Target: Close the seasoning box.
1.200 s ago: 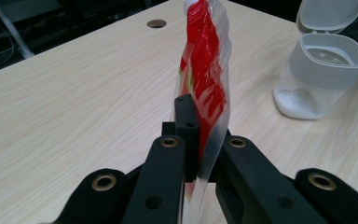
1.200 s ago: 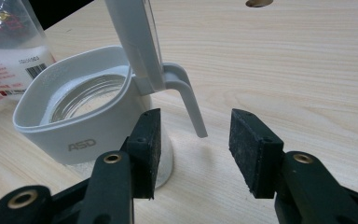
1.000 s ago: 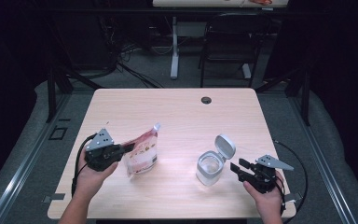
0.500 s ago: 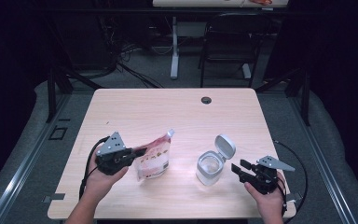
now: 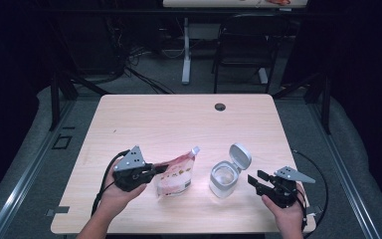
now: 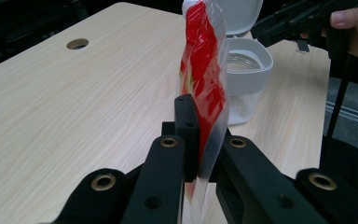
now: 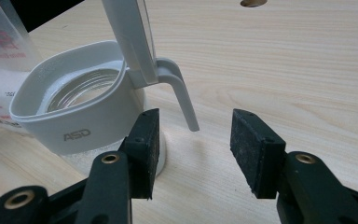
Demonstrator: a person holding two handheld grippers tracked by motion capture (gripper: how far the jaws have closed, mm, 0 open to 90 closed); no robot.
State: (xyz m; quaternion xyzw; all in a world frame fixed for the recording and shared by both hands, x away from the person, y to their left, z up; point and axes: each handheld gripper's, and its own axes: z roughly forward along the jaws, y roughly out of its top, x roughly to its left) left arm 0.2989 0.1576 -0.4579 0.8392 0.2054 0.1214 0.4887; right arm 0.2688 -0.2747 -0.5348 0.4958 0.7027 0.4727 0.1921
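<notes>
A red and clear plastic pouch (image 5: 176, 174) with a white spout stands tilted left of centre near the front of the table, and my left gripper (image 5: 160, 169) is shut on its edge. In the left gripper view the pouch (image 6: 205, 79) is pinched between the black jaws. To its right sits a white-rimmed clear jar (image 5: 224, 179) with its hinged lid (image 5: 239, 157) flipped up. My right gripper (image 5: 254, 181) hovers open just right of the jar. Seen from the right gripper view, the pads (image 7: 144, 144) stand apart close to the jar (image 7: 74, 114) and its lid latch (image 7: 182, 100).
The light wooden table (image 5: 179, 124) has a round cable hole (image 5: 220, 106) near its far edge. A cable (image 5: 311, 199) trails from the right gripper over the table's right front corner. Table legs and a chair stand on the dark floor behind.
My left gripper has carried the pouch to the right, closer to the jar, and the pouch now leans more. The right gripper has stayed where it was.
</notes>
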